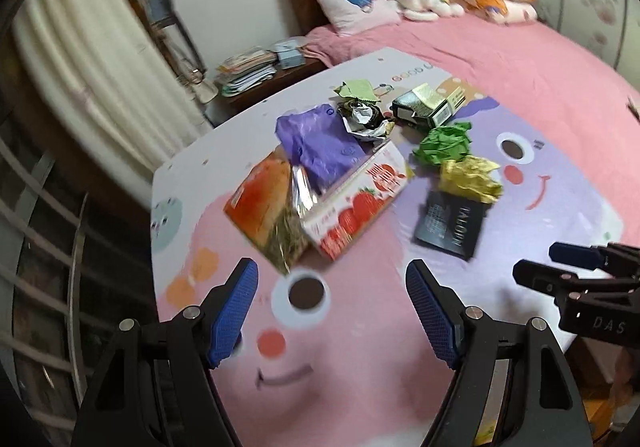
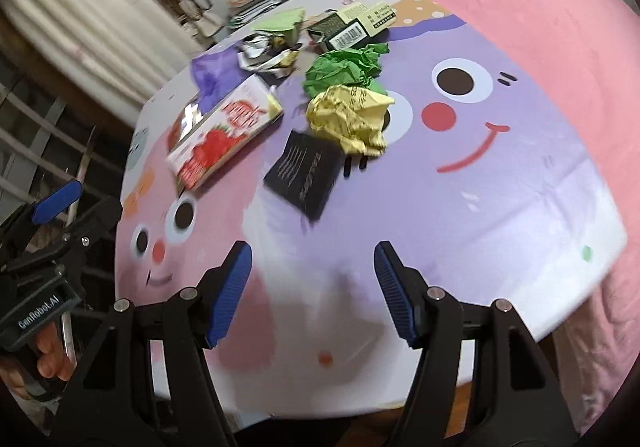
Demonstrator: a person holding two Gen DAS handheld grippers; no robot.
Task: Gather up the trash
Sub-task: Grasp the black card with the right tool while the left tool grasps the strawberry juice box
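I am seeing a cartoon-printed mat (image 2: 500,207) lying on the pink bed (image 1: 520,59), carrying a strawberry carton (image 2: 220,135), black packet (image 2: 306,175), crumpled yellow paper (image 2: 352,115) and green paper (image 2: 344,67).

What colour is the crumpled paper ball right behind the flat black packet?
Yellow, with dark print on it: the crumpled paper ball touches the black packet. Clearest in the right wrist view.

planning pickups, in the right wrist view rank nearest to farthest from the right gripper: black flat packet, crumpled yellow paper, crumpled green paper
From the right gripper:
1. Black flat packet, just ahead, slightly left.
2. Crumpled yellow paper, behind it, slightly right.
3. Crumpled green paper, farthest back.
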